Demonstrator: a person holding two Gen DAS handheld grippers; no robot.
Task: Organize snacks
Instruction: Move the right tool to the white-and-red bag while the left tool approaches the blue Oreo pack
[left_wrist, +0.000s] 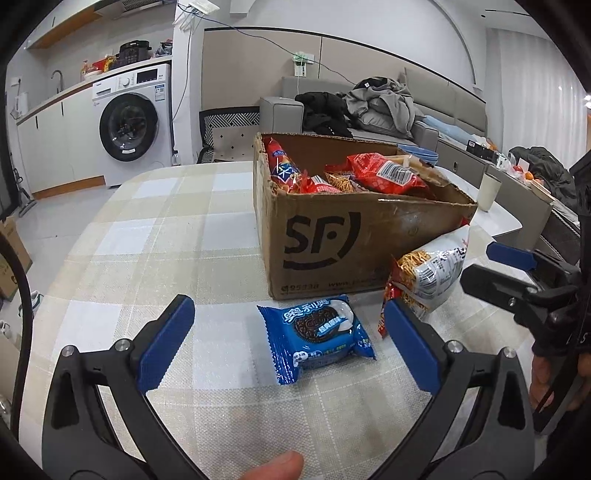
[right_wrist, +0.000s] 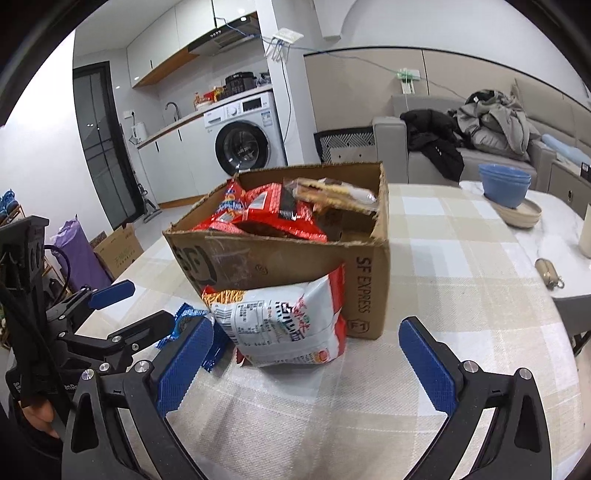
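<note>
1. While both tools hover low over the checked tablecloth (left_wrist: 155, 236), the left gripper (left_wrist: 288, 343) has its blue pads spread wide and grasps nothing; the blue cookie packet (left_wrist: 317, 338) lies flat on the cloth between the two pads, touching neither as far as the left wrist view shows.
2. Seen from its own camera, the right gripper (right_wrist: 308, 363) is likewise released, with its jaws far apart and empty.
3. At 12 o'clock from the right gripper, the white noodle bag (right_wrist: 291, 325) leans tilted against the front wall of the cardboard box (right_wrist: 288, 258). In the left wrist view that bag (left_wrist: 432, 275) sits at about 2 o'clock from the cookie packet, near it.
4. Directly beyond the cookie packet, at 12 o'clock, the box stands upright and open, marked "SF". Red snack packs (left_wrist: 384, 173) are piled inside, and a clear-wrapped biscuit pack (right_wrist: 332, 195) rests on top of them.
5. Farther out at 2 o'clock in the right wrist view, stacked blue bowls (right_wrist: 504, 184) sit on a beige dish (right_wrist: 521, 218), well apart from the box.
6. Off the table at 11 o'clock stands a white washing machine (right_wrist: 243, 136).
</note>
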